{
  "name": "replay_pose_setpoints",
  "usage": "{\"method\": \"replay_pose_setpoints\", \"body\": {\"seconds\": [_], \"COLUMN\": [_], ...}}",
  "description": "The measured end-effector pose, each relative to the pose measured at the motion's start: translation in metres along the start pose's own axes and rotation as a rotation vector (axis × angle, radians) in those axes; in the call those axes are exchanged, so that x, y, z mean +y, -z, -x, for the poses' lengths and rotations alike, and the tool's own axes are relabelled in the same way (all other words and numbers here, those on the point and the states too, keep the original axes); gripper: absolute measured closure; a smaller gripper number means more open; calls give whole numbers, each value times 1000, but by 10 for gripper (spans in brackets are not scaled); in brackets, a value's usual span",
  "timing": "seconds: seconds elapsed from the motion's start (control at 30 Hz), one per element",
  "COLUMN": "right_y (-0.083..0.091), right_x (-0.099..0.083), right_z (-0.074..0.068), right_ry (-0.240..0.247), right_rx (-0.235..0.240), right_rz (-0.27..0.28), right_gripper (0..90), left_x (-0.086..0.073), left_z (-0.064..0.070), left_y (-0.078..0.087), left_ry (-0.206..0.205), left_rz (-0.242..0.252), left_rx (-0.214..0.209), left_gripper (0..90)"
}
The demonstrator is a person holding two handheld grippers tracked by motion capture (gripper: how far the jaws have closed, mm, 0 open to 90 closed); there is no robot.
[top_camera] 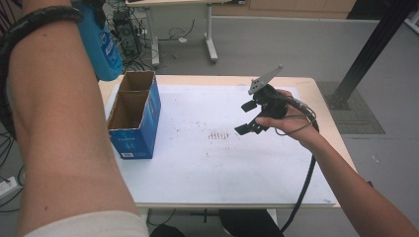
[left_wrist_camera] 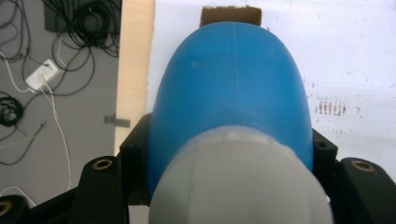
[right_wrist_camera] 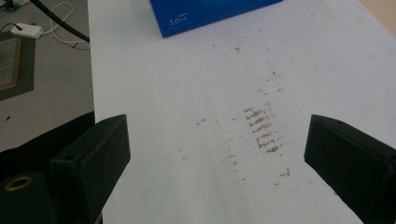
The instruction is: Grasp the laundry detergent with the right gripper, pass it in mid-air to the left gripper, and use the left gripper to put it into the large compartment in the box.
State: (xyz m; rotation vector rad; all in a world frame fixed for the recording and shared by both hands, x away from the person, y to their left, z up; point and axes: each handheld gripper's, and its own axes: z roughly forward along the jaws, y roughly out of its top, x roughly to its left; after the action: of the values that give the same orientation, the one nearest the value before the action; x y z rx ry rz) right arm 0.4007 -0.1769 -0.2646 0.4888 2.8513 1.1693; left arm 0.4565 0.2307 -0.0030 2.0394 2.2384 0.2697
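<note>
My left tool [left_wrist_camera: 224, 186] clamps the blue bottle [top_camera: 101, 47], raised just above the open cardboard box [top_camera: 134, 116]. From its own camera the bottle's grey cap [left_wrist_camera: 240, 179] shows. My right tool [top_camera: 254, 116] hovers wide open, well right of the box, over brown smudges [right_wrist_camera: 261, 128] on the counter [top_camera: 197, 168].

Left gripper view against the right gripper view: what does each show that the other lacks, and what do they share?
Left gripper view alone: the blue bottle with its pale cap clamped between the fingers, plus the open cardboard top of the box.
Right gripper view alone: open fingers holding nothing, and the box's blue printed side.
Both: the white table sheet, its brown smudges, and floor cables.
</note>
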Motion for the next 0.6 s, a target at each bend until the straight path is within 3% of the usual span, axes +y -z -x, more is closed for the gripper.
{"method": "replay_pose_setpoints", "body": {"seconds": [0.6], "right_y": [4], "right_x": [-3], "right_z": [-1], "right_ry": [15], "right_rx": [-21], "right_rz": [-23], "right_gripper": [79], "left_x": [-2], "left_z": [-5], "left_y": [-25], "left_ry": [11], "left_rz": [-14], "left_rx": [-15], "left_gripper": [381]}}
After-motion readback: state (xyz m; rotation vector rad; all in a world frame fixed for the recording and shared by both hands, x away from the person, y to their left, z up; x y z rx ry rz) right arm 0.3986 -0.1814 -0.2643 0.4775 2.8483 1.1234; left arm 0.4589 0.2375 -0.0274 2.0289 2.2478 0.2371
